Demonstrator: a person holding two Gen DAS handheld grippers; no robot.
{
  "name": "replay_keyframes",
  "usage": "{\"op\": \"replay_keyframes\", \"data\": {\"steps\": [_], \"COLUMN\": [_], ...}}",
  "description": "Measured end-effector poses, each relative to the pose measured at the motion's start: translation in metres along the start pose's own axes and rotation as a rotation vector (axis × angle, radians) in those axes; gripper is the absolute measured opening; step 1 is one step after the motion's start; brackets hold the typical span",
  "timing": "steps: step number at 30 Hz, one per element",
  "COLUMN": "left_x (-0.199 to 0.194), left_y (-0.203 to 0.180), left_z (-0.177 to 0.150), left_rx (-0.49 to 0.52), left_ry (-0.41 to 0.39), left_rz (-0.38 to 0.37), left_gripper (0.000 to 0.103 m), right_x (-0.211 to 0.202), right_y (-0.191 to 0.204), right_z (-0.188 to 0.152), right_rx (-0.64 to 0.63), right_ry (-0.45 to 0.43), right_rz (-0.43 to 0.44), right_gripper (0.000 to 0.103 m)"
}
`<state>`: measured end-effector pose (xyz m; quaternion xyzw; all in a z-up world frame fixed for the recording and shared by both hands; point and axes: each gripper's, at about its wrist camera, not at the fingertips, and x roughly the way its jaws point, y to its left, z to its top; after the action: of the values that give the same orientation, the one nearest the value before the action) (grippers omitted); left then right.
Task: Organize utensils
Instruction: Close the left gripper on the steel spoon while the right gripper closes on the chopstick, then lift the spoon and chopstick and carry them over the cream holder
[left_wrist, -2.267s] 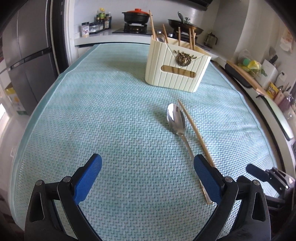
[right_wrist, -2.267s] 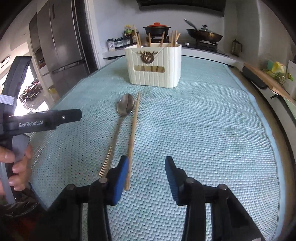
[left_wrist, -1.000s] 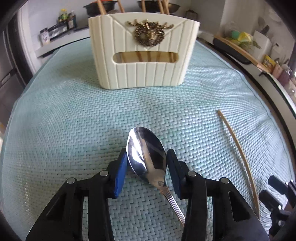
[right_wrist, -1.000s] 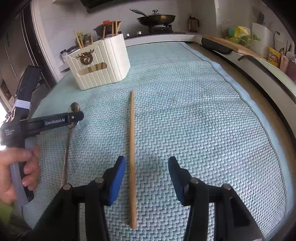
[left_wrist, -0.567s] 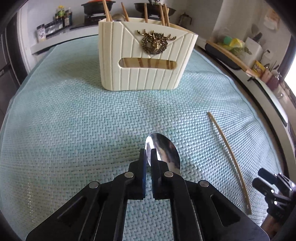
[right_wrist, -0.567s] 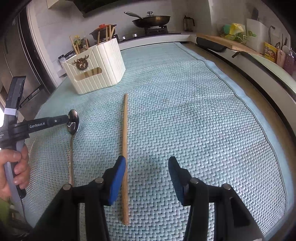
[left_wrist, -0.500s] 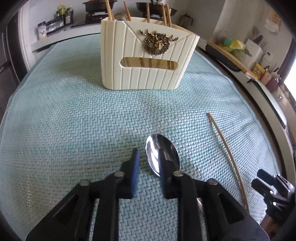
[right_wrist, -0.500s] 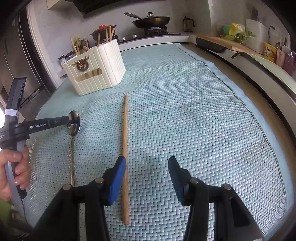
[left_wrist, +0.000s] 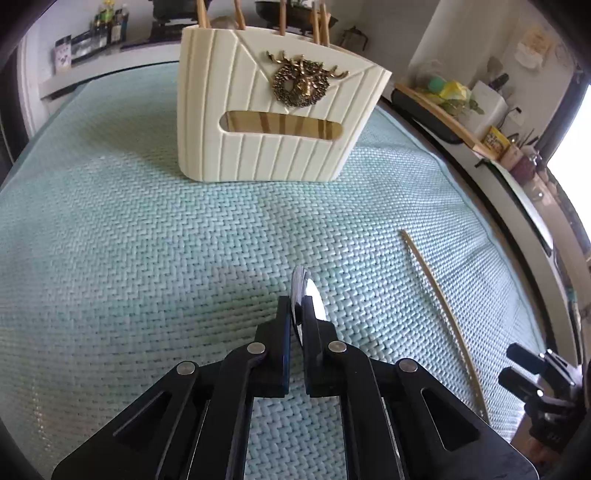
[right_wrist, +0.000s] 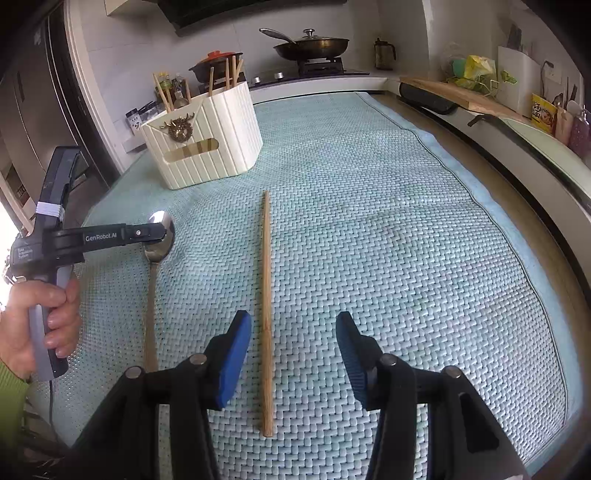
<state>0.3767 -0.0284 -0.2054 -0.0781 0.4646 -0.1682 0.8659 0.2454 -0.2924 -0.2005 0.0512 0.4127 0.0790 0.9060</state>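
My left gripper (left_wrist: 295, 314) is shut on the bowl of a steel spoon (left_wrist: 306, 295), which stands on edge between the jaws; the right wrist view shows the spoon (right_wrist: 157, 240) with its handle hanging down toward the mat. A cream ribbed utensil holder (left_wrist: 273, 107) with a gold deer emblem holds several chopsticks and stands ahead of it. One wooden chopstick (right_wrist: 266, 295) lies on the mat. My right gripper (right_wrist: 293, 354) is open, with the chopstick's near end between its fingers, closer to the left one.
A teal woven mat (right_wrist: 406, 240) covers the table. A stove with a pan (right_wrist: 310, 44) and a red-lidded pot is beyond the far edge. A counter with a wooden board (right_wrist: 461, 96) and bottles runs along the right.
My left gripper was shut at 0.6 s, opened slightly at 0.5 s, and is now shut on the spoon bowl, turned on edge. It came closer to the holder. The right gripper barely moved.
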Motion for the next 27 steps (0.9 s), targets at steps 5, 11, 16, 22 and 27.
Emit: {"op": "replay_keyframes", "data": {"steps": [5,11,16,22,27], "left_x": [-0.037,-0.066,-0.070,-0.088,-0.110], "left_y": [0.002,-0.005,0.000,-0.002,-0.004], "left_z": [-0.003,0.000,0.000,0.001,0.004], "left_rx": [-0.016,0.023,0.013,0.022,0.034], "left_ry": [-0.087,-0.149,-0.153,-0.200,-0.266], "left_rz": [0.038,0.090,0.103,0.126,0.163], "left_gripper": [0.001,0.001,0.001,0.001,0.001], "right_x": [0.006,0.053,0.108,0.137,0.090], "right_y": [-0.005,-0.001,0.030,0.038,0.032], "right_z": [0.017,0.075,0.116,0.138,0.150], "right_rx": [-0.013,-0.107,-0.257,-0.193,-0.144], "right_ry": [0.015,0.184,0.293,0.331,0.172], "right_rz": [0.041,0.131,0.101,0.101,0.161], "right_gripper": [0.049,0.049,0.049,0.006,0.006]}}
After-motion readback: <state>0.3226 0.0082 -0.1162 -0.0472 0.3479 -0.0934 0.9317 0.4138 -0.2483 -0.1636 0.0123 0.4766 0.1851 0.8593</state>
